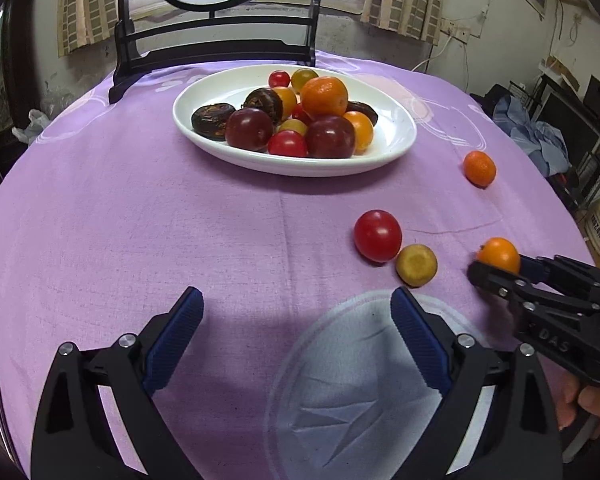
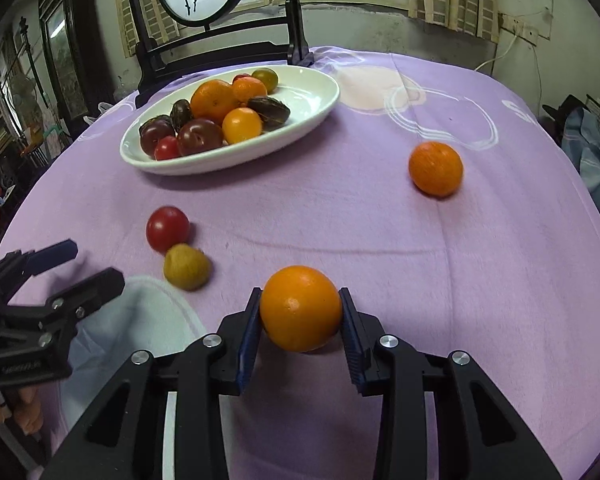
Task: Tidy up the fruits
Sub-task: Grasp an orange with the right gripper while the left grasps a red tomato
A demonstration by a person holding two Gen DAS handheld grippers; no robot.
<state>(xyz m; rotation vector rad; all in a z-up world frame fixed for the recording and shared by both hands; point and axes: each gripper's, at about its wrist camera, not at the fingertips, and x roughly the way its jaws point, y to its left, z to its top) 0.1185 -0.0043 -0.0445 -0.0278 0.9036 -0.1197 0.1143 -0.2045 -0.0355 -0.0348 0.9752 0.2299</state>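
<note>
Counter [image 2: 380, 220] carries white plate [image 2: 312, 108] loaded with fruit; left claw [image 1: 296, 320] hangs released over the cloth; right claw [image 2: 300, 312] is clenched on orange fruit [image 2: 300, 308], seated between both pads, near red tomato [image 2: 167, 229] and yellow-green fruit [image 2: 186, 267].

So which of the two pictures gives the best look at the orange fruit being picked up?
The right wrist view: the orange fruit fills the near centre, with the right gripper fingers pressed on both its sides. The left wrist view shows it only small at the right edge, its lower part hidden by a finger.
</note>
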